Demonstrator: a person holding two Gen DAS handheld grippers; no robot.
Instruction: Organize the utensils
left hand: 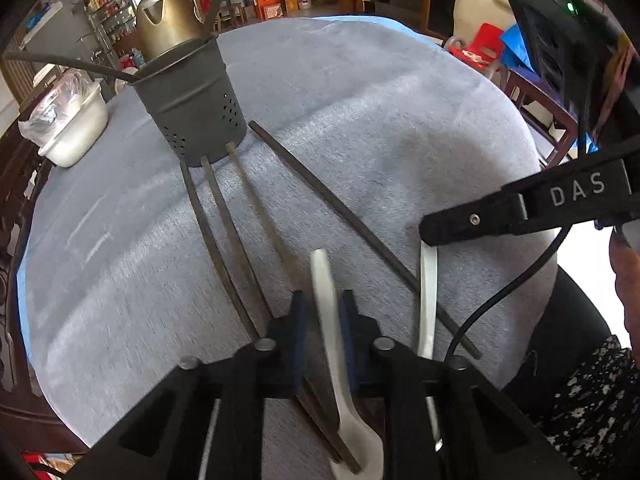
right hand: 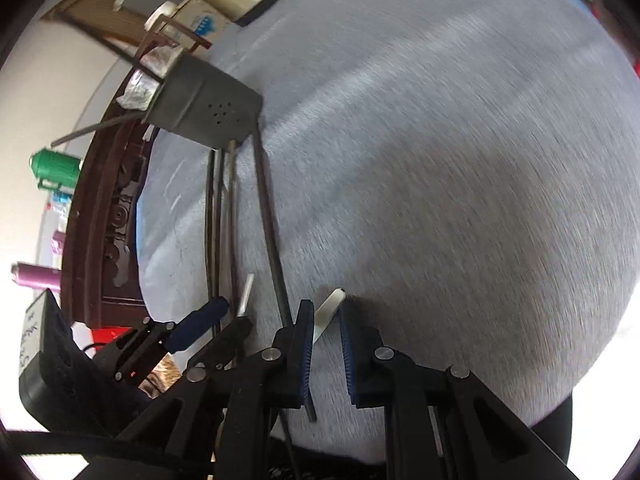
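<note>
White plastic spoon [left hand: 325, 304]: it lies on the desk, near edge, handle pointing far, and it sits between the left gripper's two blue pads.
Second white spoon [left hand: 428, 300]: it lies just to the right of the first one, and its far end goes under the right gripper's black finger.
Left gripper [left hand: 323, 322]: its fingers are narrow and squeeze the first spoon's handle.
Right gripper [right hand: 325, 322]: its fingers are narrow too, with the second spoon's handle [right hand: 329, 312] between them. I cannot tell for sure if the pads press it.
Dark chopsticks [left hand: 224, 232]: three lie side by side to the left of the spoons, and one long one [left hand: 340, 216] slants across to the right. Their far ends touch or almost touch the cup.
Grey metal cup [left hand: 192, 108]: it stands far and left on the grey cloth desk [left hand: 400, 120], with holes in its side and a few sticks already poking out.
Good way to do this step: I think each spoon should be lifted slowly and straight up so it does not slip. Then tip it handle first into the cup, and do not bump the chopsticks.
Things behind: a gold kettle [left hand: 166, 20] and a white tub [left hand: 76, 128] with a plastic bag.
Words: "DAS" in pale letters on the right gripper's finger [left hand: 576, 192]. A white note [right hand: 34, 336] at the near left in the right view has handwriting I cannot read.
</note>
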